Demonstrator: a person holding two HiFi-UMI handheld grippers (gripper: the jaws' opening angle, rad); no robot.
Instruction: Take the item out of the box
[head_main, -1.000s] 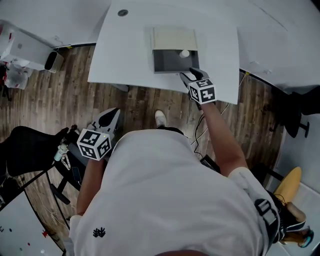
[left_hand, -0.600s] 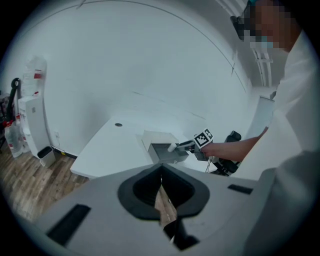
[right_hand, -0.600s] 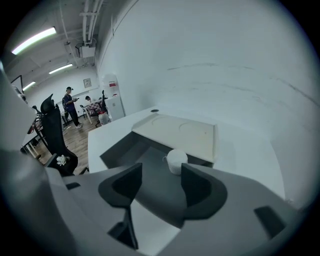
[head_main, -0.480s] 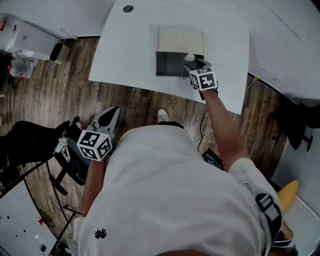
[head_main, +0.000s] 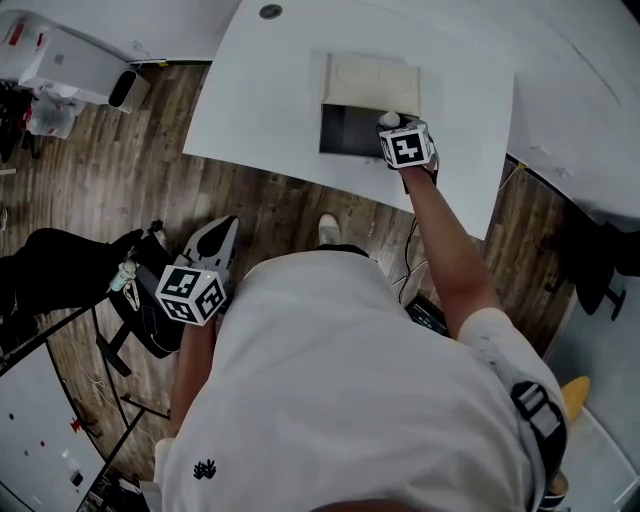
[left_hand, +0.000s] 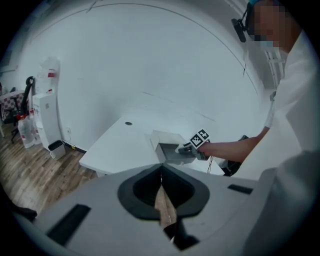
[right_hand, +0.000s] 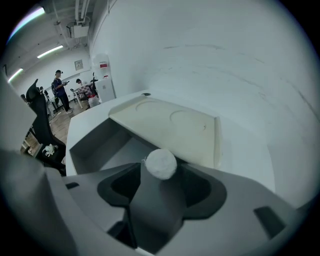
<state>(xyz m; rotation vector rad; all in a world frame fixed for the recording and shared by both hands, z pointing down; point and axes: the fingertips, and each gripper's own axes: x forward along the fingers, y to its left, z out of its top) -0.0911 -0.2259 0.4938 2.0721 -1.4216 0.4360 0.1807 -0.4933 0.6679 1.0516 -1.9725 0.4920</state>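
Note:
An open box (head_main: 345, 135) with a grey inside and a cream lid (head_main: 372, 80) folded back sits on the white table (head_main: 260, 100). A small white ball (head_main: 389, 119) lies in the box's near right corner. My right gripper (head_main: 392, 132) reaches into that corner. In the right gripper view the ball (right_hand: 161, 163) sits right at the tips of that gripper (right_hand: 160, 175), whose jaws are opening and do not press on it. My left gripper (head_main: 222, 232) hangs low beside the person's body over the floor, shut and empty, as the left gripper view (left_hand: 161, 172) also shows.
The table has a cable hole (head_main: 270, 12) at its far left. A black chair (head_main: 60, 280) stands on the wooden floor at the left, and a white bin (head_main: 125, 88) stands near the wall. People (right_hand: 60, 85) stand far off in the room.
My right gripper has moved forward from the table's near edge into the box, up to the white ball. The left gripper has stayed where it was.

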